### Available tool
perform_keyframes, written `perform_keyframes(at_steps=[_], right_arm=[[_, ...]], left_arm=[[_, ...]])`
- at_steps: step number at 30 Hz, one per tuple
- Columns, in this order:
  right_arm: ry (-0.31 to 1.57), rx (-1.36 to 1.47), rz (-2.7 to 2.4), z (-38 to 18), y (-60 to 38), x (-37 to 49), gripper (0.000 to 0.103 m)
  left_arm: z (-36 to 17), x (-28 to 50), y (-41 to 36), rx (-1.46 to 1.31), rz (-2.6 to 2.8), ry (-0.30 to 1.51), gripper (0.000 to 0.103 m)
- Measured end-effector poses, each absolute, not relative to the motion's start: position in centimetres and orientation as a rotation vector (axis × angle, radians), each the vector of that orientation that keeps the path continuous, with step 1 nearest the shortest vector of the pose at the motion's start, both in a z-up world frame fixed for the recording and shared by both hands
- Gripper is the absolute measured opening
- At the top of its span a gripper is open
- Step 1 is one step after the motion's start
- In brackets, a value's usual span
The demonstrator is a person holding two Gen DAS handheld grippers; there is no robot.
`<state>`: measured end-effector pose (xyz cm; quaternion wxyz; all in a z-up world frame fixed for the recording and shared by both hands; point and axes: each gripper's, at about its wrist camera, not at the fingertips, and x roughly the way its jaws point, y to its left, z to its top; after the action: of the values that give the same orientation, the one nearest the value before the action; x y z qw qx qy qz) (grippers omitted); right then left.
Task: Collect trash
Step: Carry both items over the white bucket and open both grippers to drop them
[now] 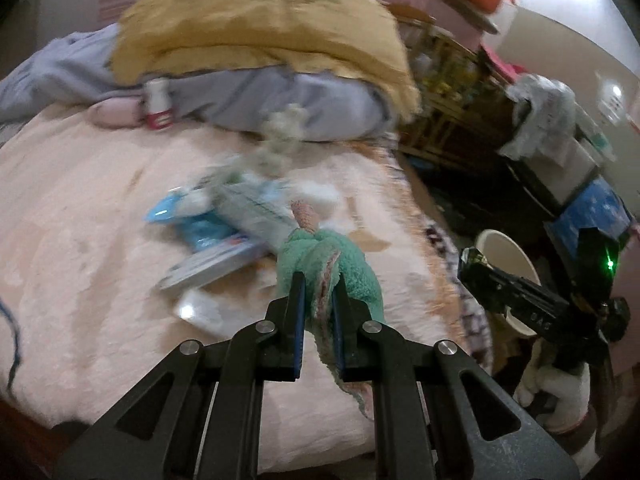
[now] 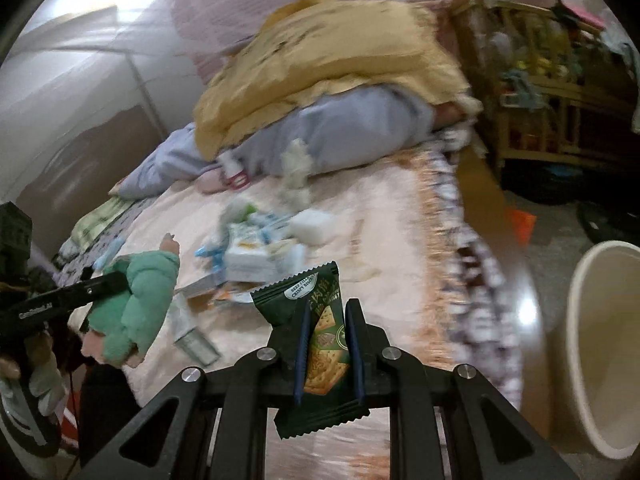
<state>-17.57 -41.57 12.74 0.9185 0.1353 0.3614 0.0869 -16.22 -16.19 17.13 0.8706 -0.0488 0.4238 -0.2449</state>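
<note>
My left gripper (image 1: 318, 282) is shut on a green fuzzy cloth (image 1: 320, 252) with a pink end, lifted above the pink bedspread (image 1: 80, 220). The right wrist view shows the same cloth (image 2: 140, 304) bunched at the left gripper (image 2: 112, 280), which a gloved hand holds. My right gripper (image 2: 328, 306) is shut on a dark green biscuit packet (image 2: 304, 292), held over the bed's edge. A heap of blue and white wrappers (image 1: 224, 216) (image 2: 248, 248) lies on the bed ahead. A crumpled tissue (image 2: 296, 168) sits beyond it. The cream bin (image 2: 592, 320) (image 1: 504, 248) stands on the floor at the right.
A yellow blanket (image 1: 260, 28) and grey bedding (image 1: 280, 96) are piled at the far end of the bed, with a small red-and-white bottle (image 1: 158, 104) beside them. A wooden shelf (image 2: 532, 80) full of items stands right of the bed. Boxes (image 1: 588, 208) crowd the floor.
</note>
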Motion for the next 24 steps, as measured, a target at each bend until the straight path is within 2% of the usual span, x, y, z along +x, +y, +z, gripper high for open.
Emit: perform_keyframes(at_steps=[9,19,22,23,24], right_arm=[[0.711,0.361,-0.136,13.6,-54.6,-21.9,0.017],[0.730,0.529,-0.336,10.0,-65.0,-24.1,0.017],[0.715,0.580,-0.349,9.4,-66.4,-24.4,0.029],[0.708,0.592,-0.355,9.3,-66.8,-24.6,0.040],[0.698,0.602,-0.357,9.3,-67.1,-24.9,0.046]], left_arm=[[18.6,-14.8,-30.7,-0.037,-0.765,0.901,0.009],[15.3,-14.5,-45.5,-0.018,-0.906,0.962,0.009],[14.0,-14.4,-48.3,-0.028,-0.933,0.973,0.015],[13.6,-14.4,-48.7,-0.028,-0.946,0.986,0.019],[13.2,-14.3,-49.1,-0.031,-0.954,1.000,0.022]])
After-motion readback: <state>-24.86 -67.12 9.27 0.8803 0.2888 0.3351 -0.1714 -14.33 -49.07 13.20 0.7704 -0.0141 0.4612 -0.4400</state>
